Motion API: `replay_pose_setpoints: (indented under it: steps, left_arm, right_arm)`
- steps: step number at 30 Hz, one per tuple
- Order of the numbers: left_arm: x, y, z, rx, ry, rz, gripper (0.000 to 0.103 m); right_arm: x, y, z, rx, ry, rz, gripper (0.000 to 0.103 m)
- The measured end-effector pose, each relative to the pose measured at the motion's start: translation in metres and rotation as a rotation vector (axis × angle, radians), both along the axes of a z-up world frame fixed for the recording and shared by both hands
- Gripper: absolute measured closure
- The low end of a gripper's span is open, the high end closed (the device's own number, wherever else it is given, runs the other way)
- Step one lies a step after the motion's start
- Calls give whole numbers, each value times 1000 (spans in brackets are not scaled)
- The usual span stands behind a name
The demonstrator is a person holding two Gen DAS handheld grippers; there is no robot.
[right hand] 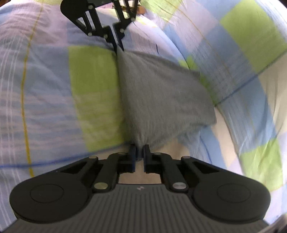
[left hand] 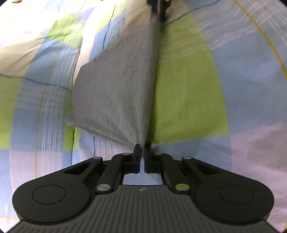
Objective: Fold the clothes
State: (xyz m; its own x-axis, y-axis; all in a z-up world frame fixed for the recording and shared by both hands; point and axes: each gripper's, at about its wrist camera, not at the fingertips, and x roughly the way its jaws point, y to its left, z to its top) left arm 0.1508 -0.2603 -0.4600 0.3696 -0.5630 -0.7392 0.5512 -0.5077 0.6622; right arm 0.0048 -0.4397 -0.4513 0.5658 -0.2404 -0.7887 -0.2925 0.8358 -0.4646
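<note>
Grey cloth (left hand: 116, 86) hung stretched between my two tools, held up over a checked bedsheet (left hand: 188, 93) of green, blue, lilac and white squares. My left gripper (left hand: 142, 148) had its jaws clenched on one corner of the garment — the fabric bunched to a narrow point right where the black fingertips met, near the bottom of the left wrist view. From there one taut edge ran straight away to the far side, where my right gripper (left hand: 158, 9) pinched the opposite corner at the top of the frame.

Seen from the right wrist, it read the same in reverse: the right gripper (right hand: 139, 149) was closed on a gathered wad of the grey cloth (right hand: 161, 93), with a slim gap left between the pads (right hand: 132, 157) lower down, and the left gripper (right hand: 118, 44) gripped the far corner. The loose body of the garment sagged off the tight edge — to the left in the left view, to the right in the right view — down toward the bedsheet (right hand: 93, 89). Whether it touched the sheet I could not tell; both views were smeared with blur.
</note>
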Motion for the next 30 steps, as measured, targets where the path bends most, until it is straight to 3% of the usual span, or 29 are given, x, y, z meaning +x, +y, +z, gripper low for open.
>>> replay_pose_setpoints:
  steps: [2,4,5,6,7,8,9,10,13,14,15,18,20,22,27,30]
  left_arm:
    - [0,6,4,-4,-6,50,102]
    - [2,10,13,-2,21,118,91]
    - [6,11,21,-5,59,170,88]
    - [12,11,32,-12,114,237,76]
    - [18,9,40,-24,159,287,70]
    - [24,5,47,-39,193,322,68]
    - [30,2,53,-54,227,357,66]
    - [38,-4,59,-70,271,393,65]
    - [68,-31,74,-114,430,492,62]
    - [79,-40,77,-123,491,514,60]
    - [90,-50,80,-132,551,536,55]
    - [125,-91,78,-136,710,588,54]
    - [149,-122,71,-128,794,634,54]
    - [169,-144,63,-120,881,685,54]
    - [204,-179,37,-94,1039,806,54]
    - [209,-185,29,-98,1080,814,48]
  right_arm:
    - [-5,-6,7,67,-3,-77,97]
    - [-9,-12,18,153,-22,-173,78]
    - [-11,-15,24,195,-31,-221,73]
    - [-13,-18,30,238,-41,-269,70]
    - [-15,-21,35,280,-50,-317,70]
    - [-17,-24,41,323,-59,-365,68]
    - [-19,-29,48,429,-102,-456,62]
    - [-21,-36,54,634,-194,-611,57]
    - [-25,-42,34,1157,-444,-1016,55]
    - [-24,-40,26,1281,-509,-1120,55]
    - [-21,-36,17,1351,-552,-1192,55]
    - [-9,-20,-10,1552,-675,-1405,55]
    - [7,-6,-26,1630,-712,-1511,55]
    - [16,0,-33,1653,-724,-1543,55]
    - [36,8,-44,1678,-800,-1563,52]
    - [44,9,-46,1701,-826,-1546,52]
